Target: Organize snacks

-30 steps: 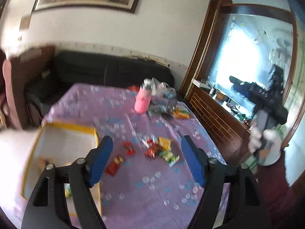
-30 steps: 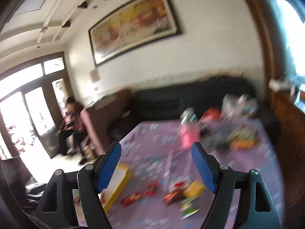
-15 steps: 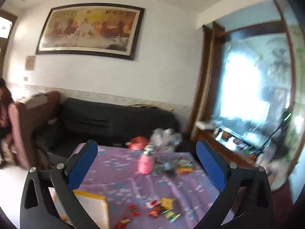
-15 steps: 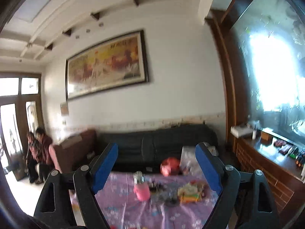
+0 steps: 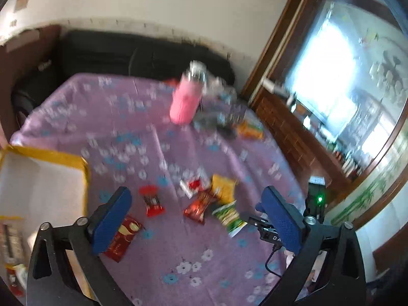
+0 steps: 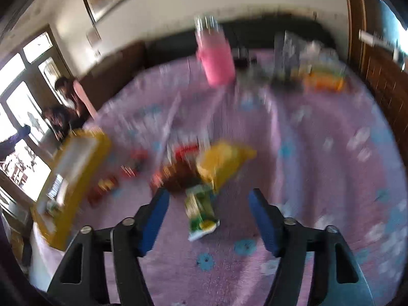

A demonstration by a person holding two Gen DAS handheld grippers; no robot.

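Barely started, looks like: snack packets [image 5: 204, 201] lie loose on the surface [image 5: 178, 255], yellow-rimmed box [image 5: 63, 158] nearly bare, both tongs [image 5: 196, 216] [image 6: 209, 219] apart, holding nothing.

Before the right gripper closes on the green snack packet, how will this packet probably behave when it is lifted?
The green snack packet looks like a thin, flat foil pouch, so it is probably light and floppy and may sag from the open right gripper. Its glossy wrapper could slip between the pads. It lies against the yellow packet, which might shift too.
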